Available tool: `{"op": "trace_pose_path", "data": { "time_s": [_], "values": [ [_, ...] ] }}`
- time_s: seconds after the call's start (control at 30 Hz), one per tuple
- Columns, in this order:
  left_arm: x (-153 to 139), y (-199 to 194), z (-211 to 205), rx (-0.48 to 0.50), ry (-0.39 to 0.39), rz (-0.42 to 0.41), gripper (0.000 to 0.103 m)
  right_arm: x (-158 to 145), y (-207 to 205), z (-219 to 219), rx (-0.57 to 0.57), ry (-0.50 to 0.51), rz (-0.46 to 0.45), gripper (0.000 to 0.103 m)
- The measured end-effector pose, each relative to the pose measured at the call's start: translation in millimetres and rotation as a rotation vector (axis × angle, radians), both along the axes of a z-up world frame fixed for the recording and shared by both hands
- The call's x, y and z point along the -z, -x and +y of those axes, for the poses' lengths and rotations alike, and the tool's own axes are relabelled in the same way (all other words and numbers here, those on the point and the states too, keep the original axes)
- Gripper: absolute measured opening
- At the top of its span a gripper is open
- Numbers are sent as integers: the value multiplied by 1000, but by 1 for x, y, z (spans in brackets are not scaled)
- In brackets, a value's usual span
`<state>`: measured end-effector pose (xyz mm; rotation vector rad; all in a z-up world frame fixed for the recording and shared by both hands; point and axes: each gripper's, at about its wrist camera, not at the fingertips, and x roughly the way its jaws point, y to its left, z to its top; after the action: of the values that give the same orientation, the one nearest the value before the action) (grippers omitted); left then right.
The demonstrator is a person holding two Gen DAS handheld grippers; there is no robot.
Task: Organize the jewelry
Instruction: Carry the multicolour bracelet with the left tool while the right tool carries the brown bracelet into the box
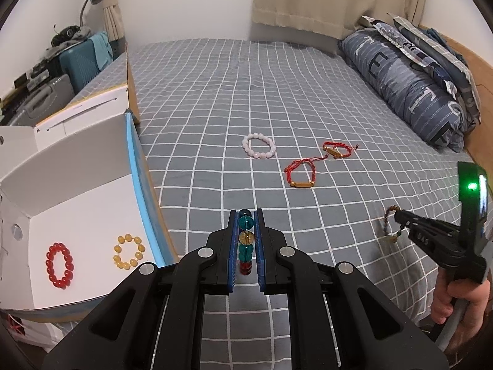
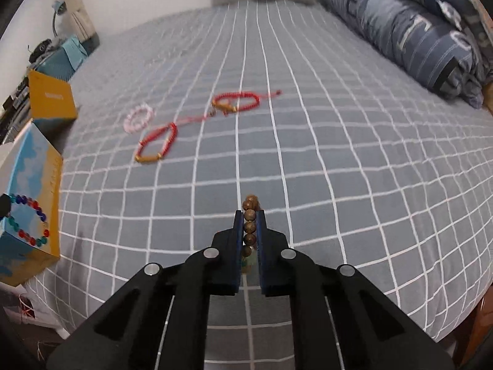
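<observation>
While the left gripper (image 1: 246, 215) hangs over the checked bedsheet (image 1: 215, 92) beside the open white box (image 1: 86, 197), its blue-padded fingers (image 1: 233, 246) are clamped on a multicoloured glass-bead bracelet (image 1: 246, 240), with teal, amber and red beads stacked in the narrow gap between them. Inside the box lie a red bead bracelet (image 1: 60, 265) and a yellow bead bracelet (image 1: 128, 252), side by side but apart.

Over on the right, the right gripper (image 2: 249, 215) is clenched on a brown wooden-bead bracelet (image 2: 249, 228); the beads run in a line between its fingers (image 2: 238, 240), and the top beads stick out past the tips. Whether the bracelet is clear of the sheet I cannot tell.

Further out on the sheet lie a pale pink bead bracelet (image 1: 258, 145) and two red cord bracelets (image 1: 303, 174) with gold tube beads, near each other. A person's hand (image 1: 453, 299) grips the right tool's handle.
</observation>
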<state>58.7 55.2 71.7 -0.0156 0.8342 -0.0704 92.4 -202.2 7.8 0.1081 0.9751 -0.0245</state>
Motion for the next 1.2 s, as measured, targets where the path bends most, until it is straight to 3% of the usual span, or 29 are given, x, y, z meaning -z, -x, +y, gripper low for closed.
{"op": "trace_pose_path", "data": {
  "time_s": [0.27,0.63,0.93,1.2],
  "values": [
    [-8,-7,2,-24,-12,-9,10,-28,4,11,-5,19,-63,8],
    [-48,-25,14,-30,24,-18,10,-75,-16,49,-66,12,-103,8],
    [-84,-22,62,-123,21,-40,10,-112,-33,107,-157,38,-134,8],
    [-97,4,124,-233,3,-51,10,-131,-33,175,-261,20,-160,8]
  ]
}}
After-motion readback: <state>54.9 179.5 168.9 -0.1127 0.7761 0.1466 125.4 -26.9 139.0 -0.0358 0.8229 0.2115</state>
